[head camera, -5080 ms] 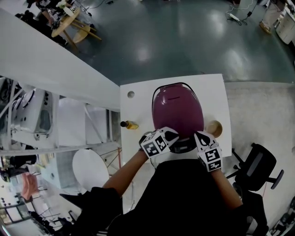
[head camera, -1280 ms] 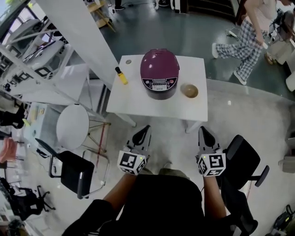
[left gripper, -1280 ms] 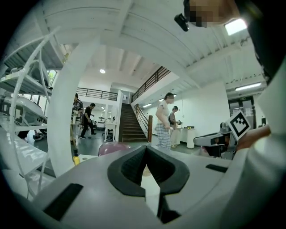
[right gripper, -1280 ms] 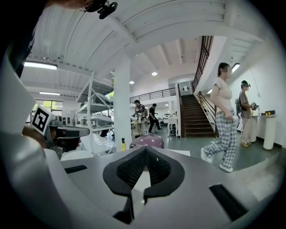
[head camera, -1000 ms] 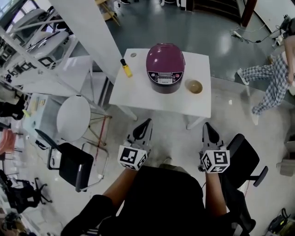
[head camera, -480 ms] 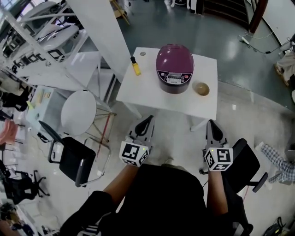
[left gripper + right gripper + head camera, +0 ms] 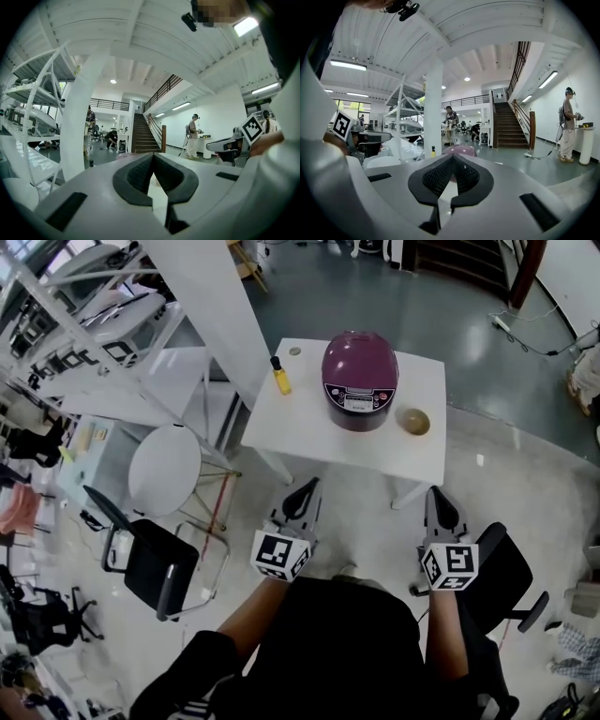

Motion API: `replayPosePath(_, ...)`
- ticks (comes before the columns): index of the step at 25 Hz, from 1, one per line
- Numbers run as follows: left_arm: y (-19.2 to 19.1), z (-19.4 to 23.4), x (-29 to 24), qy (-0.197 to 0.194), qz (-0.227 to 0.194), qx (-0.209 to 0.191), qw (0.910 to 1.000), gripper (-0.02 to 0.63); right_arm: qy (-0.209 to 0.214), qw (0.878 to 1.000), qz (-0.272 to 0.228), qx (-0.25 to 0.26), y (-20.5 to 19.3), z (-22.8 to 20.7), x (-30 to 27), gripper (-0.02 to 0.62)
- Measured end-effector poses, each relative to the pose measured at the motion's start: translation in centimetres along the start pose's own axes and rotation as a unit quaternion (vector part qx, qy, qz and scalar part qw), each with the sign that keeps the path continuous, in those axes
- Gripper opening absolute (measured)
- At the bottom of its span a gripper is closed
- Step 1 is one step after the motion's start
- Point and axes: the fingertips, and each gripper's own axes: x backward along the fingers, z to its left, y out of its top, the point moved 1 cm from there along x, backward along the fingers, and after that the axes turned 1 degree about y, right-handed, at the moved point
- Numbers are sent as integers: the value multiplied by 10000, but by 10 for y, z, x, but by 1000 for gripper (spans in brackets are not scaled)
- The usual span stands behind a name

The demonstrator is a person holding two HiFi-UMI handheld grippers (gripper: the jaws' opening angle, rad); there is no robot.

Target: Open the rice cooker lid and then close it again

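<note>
The purple rice cooker (image 7: 360, 379) stands with its lid down on a white table (image 7: 319, 442), its control panel facing me. Both grippers hang well short of the table, over the floor. My left gripper (image 7: 309, 487) is shut and holds nothing, and my right gripper (image 7: 437, 494) is likewise shut and empty. In the right gripper view the cooker's purple top (image 7: 459, 149) shows just past the closed right gripper (image 7: 452, 157). The left gripper view has its closed left gripper (image 7: 153, 155) pointing level towards the table.
A yellow bottle (image 7: 279, 377) stands left of the cooker and a wooden bowl (image 7: 414, 421) right of it. A round white stool (image 7: 164, 470) and a black chair (image 7: 150, 559) are at my left, another black chair (image 7: 506, 568) at my right. White shelving (image 7: 84, 324) fills the left.
Five seconds ago both grippers were at the cooker's front; now they are held back from the table. Over the last second they stayed put while the head view shifted slightly.
</note>
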Motion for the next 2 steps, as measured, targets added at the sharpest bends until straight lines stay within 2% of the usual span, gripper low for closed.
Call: replayPosePath(2, -1, 0, 3, 12, -4, -42, 10000, 2, 21, 10000, 9, 19, -1, 3, 2, -2)
